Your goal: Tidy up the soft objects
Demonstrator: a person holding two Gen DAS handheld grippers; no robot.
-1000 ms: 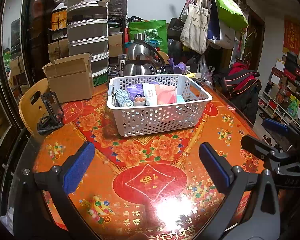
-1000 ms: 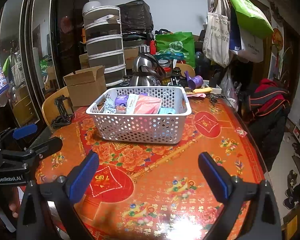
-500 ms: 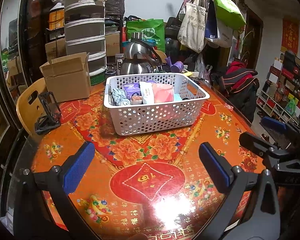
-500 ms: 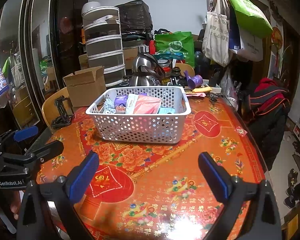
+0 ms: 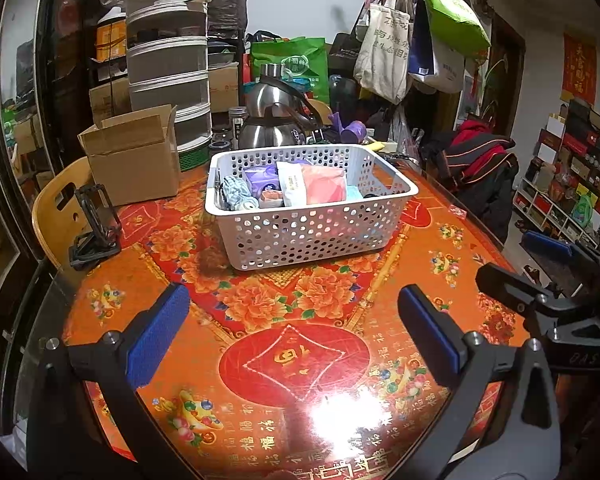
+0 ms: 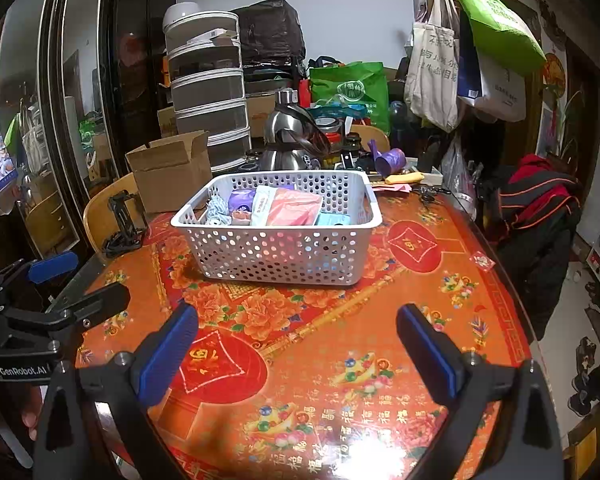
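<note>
A white perforated basket [image 5: 312,232] stands mid-table, also in the right wrist view [image 6: 276,252]. It holds soft items: a pink packet [image 5: 324,184], a purple tissue pack [image 5: 260,180], a blue-white cloth roll [image 5: 236,196] and a light blue item [image 6: 332,220]. My left gripper [image 5: 292,332] is open and empty, held above the table's near edge, well short of the basket. My right gripper [image 6: 296,344] is open and empty too, beside it on the right. Each gripper shows in the other's view [image 5: 548,276] [image 6: 52,300].
The round table has a red-orange floral cover [image 5: 296,360]. A cardboard box [image 5: 134,156], a black phone stand [image 5: 94,220], a steel kettle [image 5: 276,120] and stacked containers [image 5: 168,68] stand behind and left of the basket. A yellow chair [image 5: 56,212] is at the left edge.
Both grippers have drifted slightly; the basket appears a little lower and closer in the left wrist view. Nothing was picked up or let go.
</note>
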